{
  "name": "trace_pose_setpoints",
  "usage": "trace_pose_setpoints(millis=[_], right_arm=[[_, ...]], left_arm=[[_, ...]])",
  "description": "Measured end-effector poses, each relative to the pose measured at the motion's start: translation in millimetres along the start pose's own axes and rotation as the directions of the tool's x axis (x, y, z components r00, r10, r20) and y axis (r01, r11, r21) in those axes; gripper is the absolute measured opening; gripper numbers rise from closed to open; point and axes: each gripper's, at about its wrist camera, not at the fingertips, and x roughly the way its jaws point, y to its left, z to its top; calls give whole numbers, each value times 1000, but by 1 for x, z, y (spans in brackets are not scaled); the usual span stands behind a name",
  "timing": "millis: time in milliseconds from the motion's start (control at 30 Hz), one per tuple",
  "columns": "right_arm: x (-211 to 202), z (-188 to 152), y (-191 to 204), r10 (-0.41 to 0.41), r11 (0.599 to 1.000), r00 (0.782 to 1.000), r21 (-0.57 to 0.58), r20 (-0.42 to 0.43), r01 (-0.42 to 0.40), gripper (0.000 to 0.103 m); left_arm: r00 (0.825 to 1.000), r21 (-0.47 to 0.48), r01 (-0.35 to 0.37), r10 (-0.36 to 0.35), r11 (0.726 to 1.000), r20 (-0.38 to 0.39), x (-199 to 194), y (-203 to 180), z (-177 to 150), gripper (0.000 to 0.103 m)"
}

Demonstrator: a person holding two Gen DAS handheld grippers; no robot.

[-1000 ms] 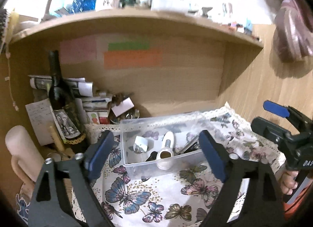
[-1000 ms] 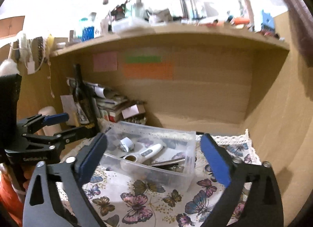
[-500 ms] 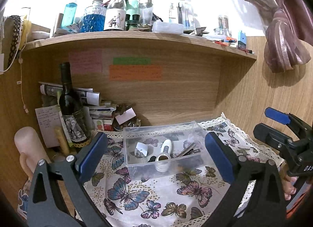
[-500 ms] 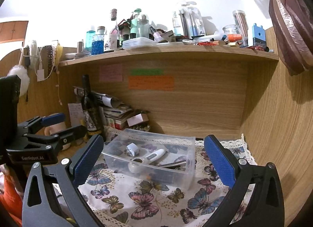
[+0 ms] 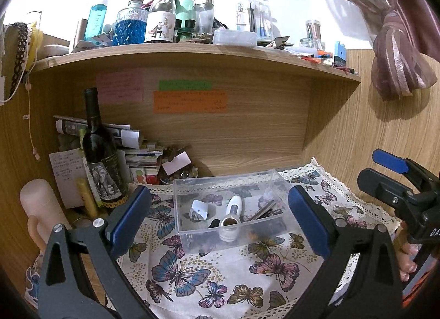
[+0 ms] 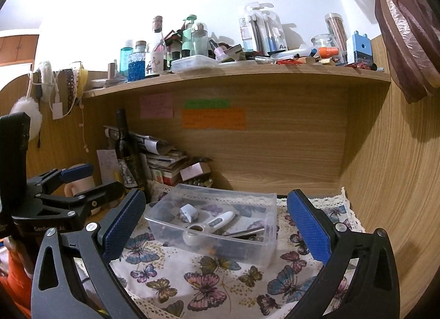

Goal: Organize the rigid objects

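On the butterfly cloth [image 5: 220,272] sits your clear box [image 5: 228,209], thermometer [image 5: 232,217] inside. Both left gripper [image 5: 220,225] and right gripper [image 6: 217,228] have fingers spread wide, holding nothing. Only your left view shows the pink bottle [image 5: 41,209] whole.

Two wrist views, side by side, facing the same wooden alcove.

Each camera looks forward and slightly down between its own blue-padded fingers, near the clear plastic box [image 5: 229,210] on the butterfly cloth [image 5: 220,277]. The left view sits left of the box, the right view right of it. Both share the box [image 6: 217,222], wine bottle [image 5: 100,151], orange note [image 6: 213,118] and cluttered shelf [image 6: 247,74]; each catches the other gripper at its edge.
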Motion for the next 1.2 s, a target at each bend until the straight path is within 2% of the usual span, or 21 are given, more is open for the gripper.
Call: trace_pose_setpoints(millis=[700, 1000, 1200], right_arm=[[-1, 1, -1, 3, 1000, 1000, 2, 12, -3, 103], [-1, 1, -2, 3, 1000, 1000, -1, 10, -3, 103], [3, 0, -3, 8, 1000, 1000, 4, -3, -8, 103]], left_arm=[[1000, 15, -11, 11, 1000, 17, -3, -2, 4, 102], [999, 22, 23, -24, 1000, 29, -3, -1, 4, 102], [999, 3, 22, -22, 1000, 24, 0, 2, 4, 102]])
